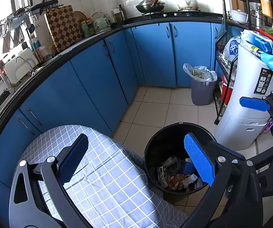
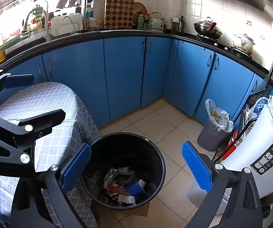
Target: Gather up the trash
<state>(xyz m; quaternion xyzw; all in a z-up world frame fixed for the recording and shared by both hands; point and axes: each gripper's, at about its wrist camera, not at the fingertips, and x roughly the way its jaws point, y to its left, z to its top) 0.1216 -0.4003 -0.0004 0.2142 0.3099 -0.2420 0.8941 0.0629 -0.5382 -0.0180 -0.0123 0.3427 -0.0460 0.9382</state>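
- The blue cabinets (image 2: 125, 72) are running along two walls under a dark counter.
- The tabletop (image 1: 106, 180), covered in a grey checked cloth, is standing just beside the black bin (image 2: 155, 157).
- The black bin is sitting on the tiled floor (image 2: 166, 121), holding the trash (image 2: 123, 186): wrappers, cartons and a blue piece at its bottom.
- The grey bin (image 2: 210, 136) with a plastic liner is standing near the cabinet corner.
- The left gripper (image 1: 136, 157) is hovering with fingers spread wide, gripping nothing.
- The right gripper (image 2: 136, 167) is hanging above the black bin, fingers spread, nothing between them.
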